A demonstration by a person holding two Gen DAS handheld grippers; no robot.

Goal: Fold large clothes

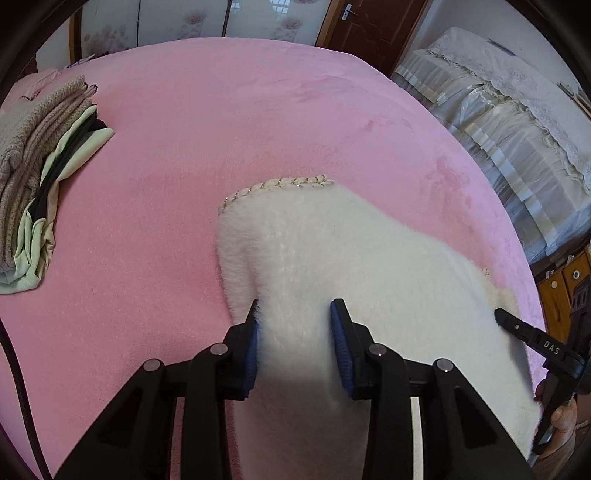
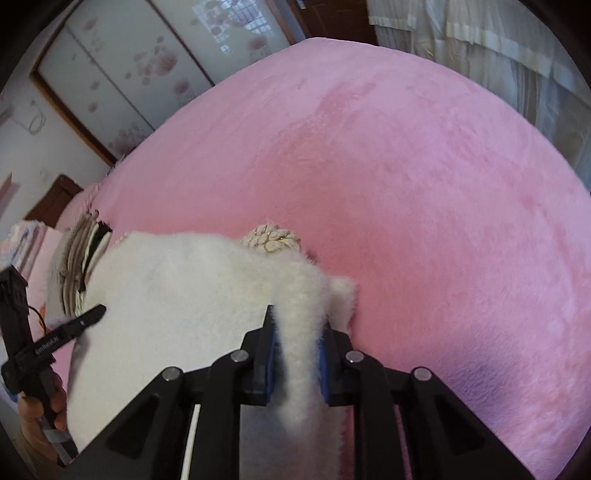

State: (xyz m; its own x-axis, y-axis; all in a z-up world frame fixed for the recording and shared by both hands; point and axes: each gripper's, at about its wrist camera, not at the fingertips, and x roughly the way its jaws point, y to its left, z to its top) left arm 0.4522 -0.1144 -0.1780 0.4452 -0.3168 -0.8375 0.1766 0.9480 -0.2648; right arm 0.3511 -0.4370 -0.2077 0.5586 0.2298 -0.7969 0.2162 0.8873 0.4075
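Broadly, the pink bed cover was taken as the landmark. Its far and right-hand stretches were left bare, so that wide open room was offered beyond the garment, and its rounded far edge was bordered by floral wardrobe panels and a wooden door. Beyond its right edge, pale striped drapery was seen. At its left edge a stack of folded clothes, beige knit over pale green and black, was laid well apart from the garment.

Some writing could be read: "DAS" was printed on a finger of the right gripper as seen from the left wrist camera, and a small white label was carried on the left gripper in the right wrist view, too blurred to be made out.

The white fluffy garment was spread on the near part of the cover, towards the person. Its pile was thick and cream-white, and its far edge was trimmed with a braided cream band flecked with gold.

The left gripper was closed on a raised fold at the garment's left edge, the blue pads being pressed into the fluff. The right gripper was likewise clamped on a bunched ridge at the garment's right edge. A hand was seen around the left gripper's handle.
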